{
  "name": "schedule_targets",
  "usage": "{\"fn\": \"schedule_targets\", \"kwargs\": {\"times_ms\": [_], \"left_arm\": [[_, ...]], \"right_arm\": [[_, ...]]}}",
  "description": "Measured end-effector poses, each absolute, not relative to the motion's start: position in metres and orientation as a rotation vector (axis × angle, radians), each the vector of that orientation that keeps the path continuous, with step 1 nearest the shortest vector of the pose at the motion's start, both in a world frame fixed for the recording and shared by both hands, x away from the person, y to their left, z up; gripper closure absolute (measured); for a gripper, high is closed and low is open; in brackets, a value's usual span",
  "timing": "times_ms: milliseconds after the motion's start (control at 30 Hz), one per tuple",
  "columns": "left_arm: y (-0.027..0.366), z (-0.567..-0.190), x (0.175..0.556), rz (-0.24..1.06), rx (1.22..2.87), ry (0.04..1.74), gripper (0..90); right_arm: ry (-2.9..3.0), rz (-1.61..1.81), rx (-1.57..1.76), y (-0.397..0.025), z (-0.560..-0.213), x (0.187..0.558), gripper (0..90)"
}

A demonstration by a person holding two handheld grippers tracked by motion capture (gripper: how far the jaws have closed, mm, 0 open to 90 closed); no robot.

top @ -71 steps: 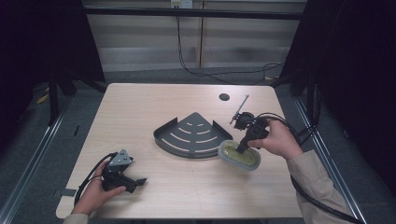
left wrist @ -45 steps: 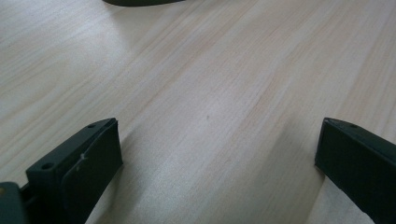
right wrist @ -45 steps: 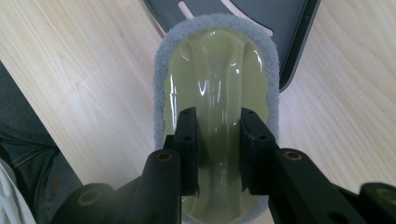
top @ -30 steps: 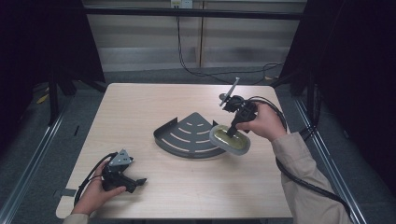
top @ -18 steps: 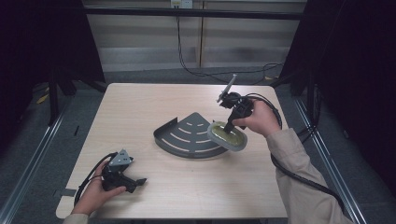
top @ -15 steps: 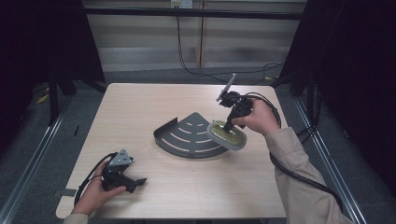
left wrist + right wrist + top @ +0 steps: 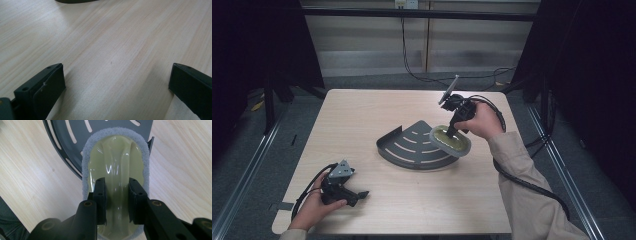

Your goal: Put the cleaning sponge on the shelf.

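Note:
A dark grey quarter-round slotted rack (image 7: 412, 145) lies on the table's middle. My right gripper (image 7: 451, 134) is shut on the raised ridge of an oval scrubber (image 7: 449, 140) with a yellow-green glossy top and grey pad rim. The scrubber (image 7: 116, 167) hangs partly over the rack (image 7: 72, 142), at its right corner, with the gripper (image 7: 117, 200) pinching its central handle. My left gripper (image 7: 358, 194) rests near the table's front left, held by a hand. It stands open (image 7: 116, 82) over bare wood with nothing between its jaws.
The light wooden table (image 7: 362, 110) has bare room at the back and left. A small dark round spot (image 7: 452, 96) lies behind the right gripper. Cables trail from both grippers. Dark floor and metal rails surround the table.
The right gripper has carried the scrubber from the table right of the rack up and leftward, so it now hangs over the rack's right corner. The left gripper has stayed put.

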State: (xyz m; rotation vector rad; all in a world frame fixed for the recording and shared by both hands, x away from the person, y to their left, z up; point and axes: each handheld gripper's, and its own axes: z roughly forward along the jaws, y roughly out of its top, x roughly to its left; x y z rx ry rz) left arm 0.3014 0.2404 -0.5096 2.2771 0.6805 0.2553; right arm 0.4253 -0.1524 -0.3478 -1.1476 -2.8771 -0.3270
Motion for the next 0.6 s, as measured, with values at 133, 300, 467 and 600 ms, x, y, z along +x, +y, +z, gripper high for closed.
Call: {"fn": "schedule_targets", "kwargs": {"times_ms": [133,300,467,600], "left_arm": [[0.24,-0.51,0.301,0.256,2.277,0.68,0.0],[0.24,-0.51,0.301,0.254,2.278,0.681,0.0],[0.24,-0.509,0.302,0.253,2.278,0.68,0.0],[0.24,-0.51,0.302,0.252,2.277,0.679,0.0]], "right_arm": [[-2.875,-0.339,-1.155,-0.15,-0.348,0.429,71.2],[-2.868,-0.352,-1.168,-0.148,-0.349,0.433,71.2],[-2.872,-0.343,-1.173,-0.146,-0.351,0.436,71.2],[-2.869,-0.346,-1.192,-0.146,-0.352,0.44,71.2]]}}
